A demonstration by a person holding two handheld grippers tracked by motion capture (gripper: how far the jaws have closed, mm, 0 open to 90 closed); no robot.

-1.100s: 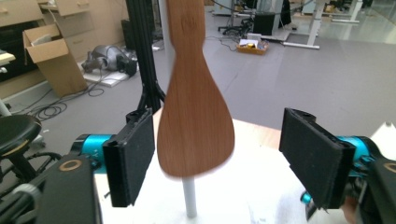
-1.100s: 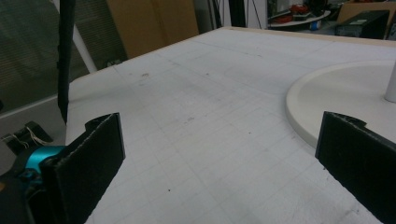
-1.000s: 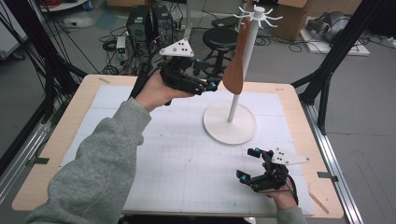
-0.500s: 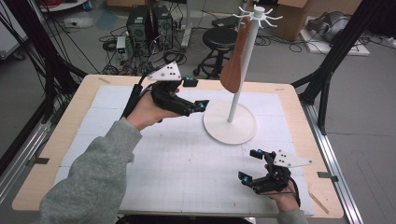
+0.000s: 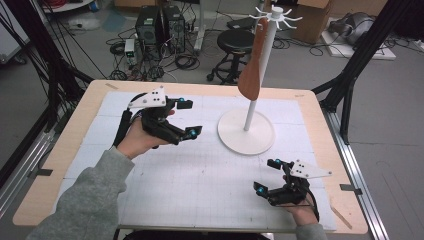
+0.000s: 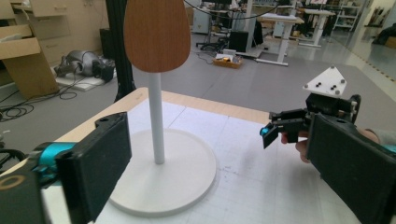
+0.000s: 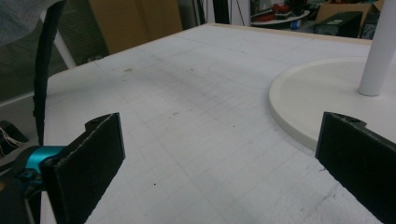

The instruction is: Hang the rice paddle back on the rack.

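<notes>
Back comes your left tool, jaws just opened, empty; right tool open, idle. Wooden spatula hangs on the stand at two o'clock: stiff, light; take its blade.

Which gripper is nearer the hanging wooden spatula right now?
The left gripper, raised beside the white stand; the right gripper sits low at the table's near edge.

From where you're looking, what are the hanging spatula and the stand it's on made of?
The spatula looks like wood: warm brown, matte, with faint grain in the left gripper view, though a printed veneer is possible. The stand has a smooth, uniform white pole and round base with a soft sheen, which suggests painted metal or plastic; the pictures cannot settle which.
</notes>
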